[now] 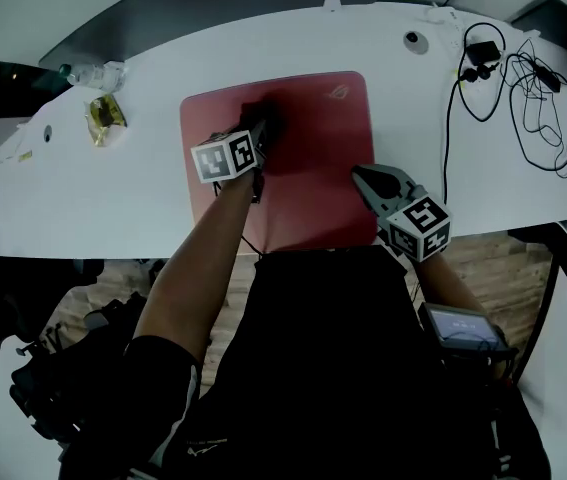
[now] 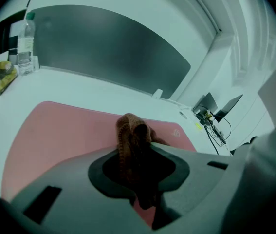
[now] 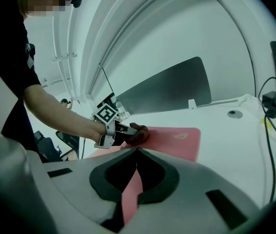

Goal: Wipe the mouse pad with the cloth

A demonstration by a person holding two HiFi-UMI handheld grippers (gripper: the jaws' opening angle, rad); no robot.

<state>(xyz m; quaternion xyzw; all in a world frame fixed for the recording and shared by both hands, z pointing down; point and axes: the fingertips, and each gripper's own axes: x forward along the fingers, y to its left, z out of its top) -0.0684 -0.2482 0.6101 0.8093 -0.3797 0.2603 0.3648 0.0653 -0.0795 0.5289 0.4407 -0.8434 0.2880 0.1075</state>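
The red mouse pad (image 1: pixel 313 173) lies flat on the white table (image 1: pixel 113 198), in front of the person. My left gripper (image 1: pixel 263 133) rests over the pad's upper left part, shut on a bunched brown cloth (image 2: pixel 130 130) that touches the pad (image 2: pixel 55 135). The right gripper view shows that gripper (image 3: pixel 123 134) and the dark cloth (image 3: pixel 138 134) on the pad (image 3: pixel 176 140). My right gripper (image 1: pixel 360 176) sits at the pad's right edge. Its jaws are closed, with a thin strip of the pad between them.
Black cables and a charger (image 1: pixel 523 88) sprawl over the table's right end. A crumpled snack packet (image 1: pixel 105 118) and a water bottle (image 2: pixel 26 43) stand left of the pad. A round grommet (image 1: pixel 416 40) is at the back. The table's near edge runs just below the pad.
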